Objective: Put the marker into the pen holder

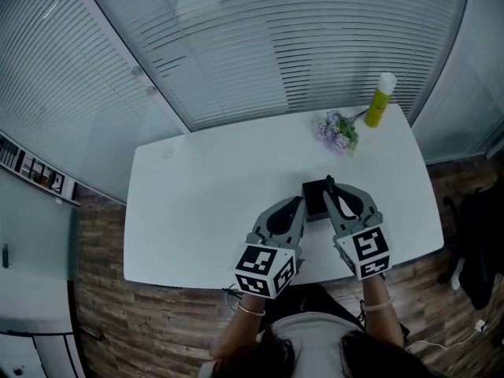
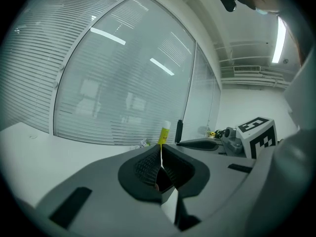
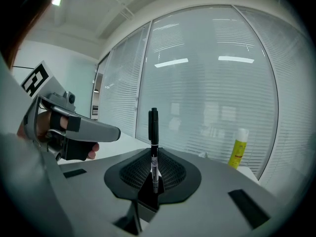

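White slatted blinds [image 1: 276, 46] behind glass walls close off the far side of the room, and the floor [image 1: 102, 321] is wood plank. A white worktop [image 1: 197, 203] stands between them with little on it. At its far right are a yellow bottle [image 1: 379, 101] with a white cap and, just left of it, a small bunch of purple flowers [image 1: 337, 130]. No wording can be read on the bottle in any view.

The black pen holder [image 1: 316, 199] sits near the worktop's near edge, between the two tongs. The right tongs [image 3: 154, 154] pinch a black marker [image 3: 153, 132] upright by its lower part. Its white label carries print too small to read. In the head view the marker stands at the holder's right side. Whether its tip is inside cannot be told.

The left tongs [image 2: 161, 154] are pressed together with nothing between them, just left of the holder. Contact with the holder cannot be judged.

Each cube shows black-and-white square patterns and no words. Small items on a shelf [image 1: 31, 168] at the far left are too small to make out, and a dark shape [image 1: 480, 242] is cut off at the right edge.
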`<state>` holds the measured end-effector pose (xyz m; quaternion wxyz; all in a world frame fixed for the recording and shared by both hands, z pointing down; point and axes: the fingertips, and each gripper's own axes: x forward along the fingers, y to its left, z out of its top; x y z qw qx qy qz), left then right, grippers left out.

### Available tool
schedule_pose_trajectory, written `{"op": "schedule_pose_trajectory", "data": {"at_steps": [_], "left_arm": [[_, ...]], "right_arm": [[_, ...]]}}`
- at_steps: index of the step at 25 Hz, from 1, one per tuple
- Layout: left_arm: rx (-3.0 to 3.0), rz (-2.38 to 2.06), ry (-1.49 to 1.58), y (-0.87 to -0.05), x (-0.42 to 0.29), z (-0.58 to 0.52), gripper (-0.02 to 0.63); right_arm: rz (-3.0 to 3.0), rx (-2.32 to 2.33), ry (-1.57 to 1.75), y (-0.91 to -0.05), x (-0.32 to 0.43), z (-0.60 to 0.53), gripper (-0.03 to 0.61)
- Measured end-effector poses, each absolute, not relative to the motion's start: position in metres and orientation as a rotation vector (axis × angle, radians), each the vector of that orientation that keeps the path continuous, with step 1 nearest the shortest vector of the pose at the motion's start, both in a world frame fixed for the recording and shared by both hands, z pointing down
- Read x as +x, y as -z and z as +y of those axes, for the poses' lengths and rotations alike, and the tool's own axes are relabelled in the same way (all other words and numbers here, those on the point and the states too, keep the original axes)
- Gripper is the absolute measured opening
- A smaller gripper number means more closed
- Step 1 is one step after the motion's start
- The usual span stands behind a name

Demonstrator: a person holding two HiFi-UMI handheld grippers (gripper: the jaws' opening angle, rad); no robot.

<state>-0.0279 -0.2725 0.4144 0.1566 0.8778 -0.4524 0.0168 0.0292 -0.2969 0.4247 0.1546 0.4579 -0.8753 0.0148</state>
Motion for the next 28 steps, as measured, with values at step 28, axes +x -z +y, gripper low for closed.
{"op": "schedule_pose_trajectory", "data": {"at_steps": [28], "left_arm": [[2.467, -1.282, -0.066, -0.434, -0.027, -0.291, 0.025]], "right_arm": [[-2.357, 1.152, -0.132, -0.488, 0.026, -0.313, 0.067]]}}
